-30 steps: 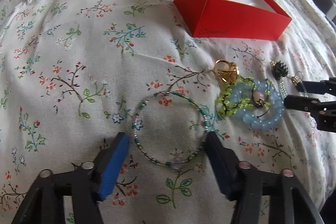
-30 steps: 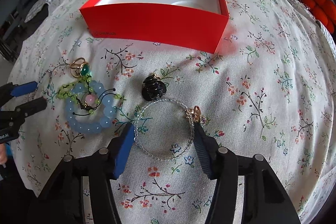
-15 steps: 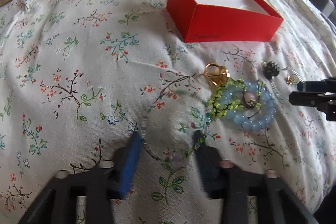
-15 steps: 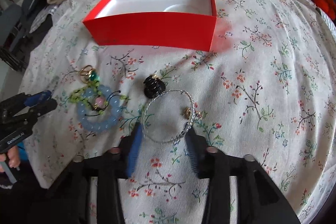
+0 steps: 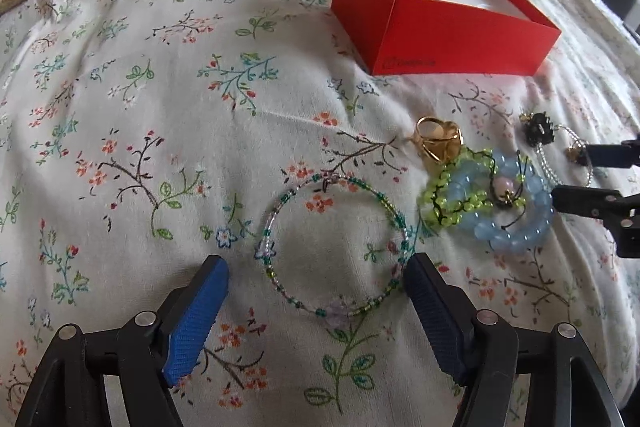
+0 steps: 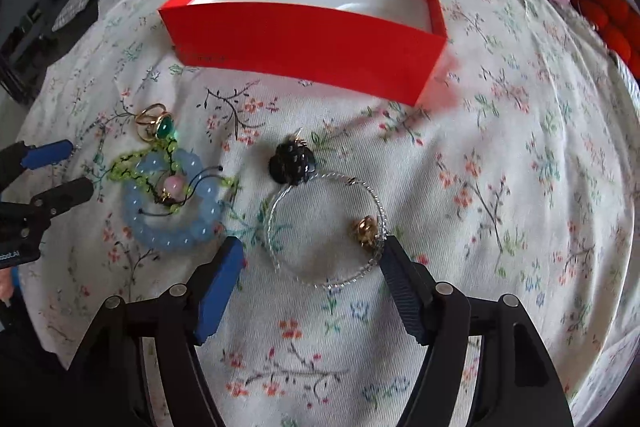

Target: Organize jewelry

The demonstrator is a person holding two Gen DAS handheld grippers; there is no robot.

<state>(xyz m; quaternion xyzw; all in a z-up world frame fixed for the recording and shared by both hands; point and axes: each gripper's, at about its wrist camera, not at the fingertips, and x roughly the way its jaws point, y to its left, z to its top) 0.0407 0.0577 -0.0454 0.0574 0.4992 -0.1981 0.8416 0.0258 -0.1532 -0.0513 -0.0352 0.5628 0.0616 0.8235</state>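
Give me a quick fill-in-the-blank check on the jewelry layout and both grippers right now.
1. The open red cardboard box holds ____ jewelry so far.
2. The left gripper straddles the green beaded wire bangle with its jaws ____.
3. The gold ring carries a ____ stone.
4. The right gripper straddles the clear beaded bangle bearing a ____ charm.

Missing: no; open; green; gold

Box (image 6: 304, 43) behind jewelry; ring (image 6: 154, 125) left of bracelet (image 6: 328, 231).

Matt red card box (image 6: 304, 43); floral cloth cover (image 5: 160, 131); glossy beads (image 5: 508, 211).
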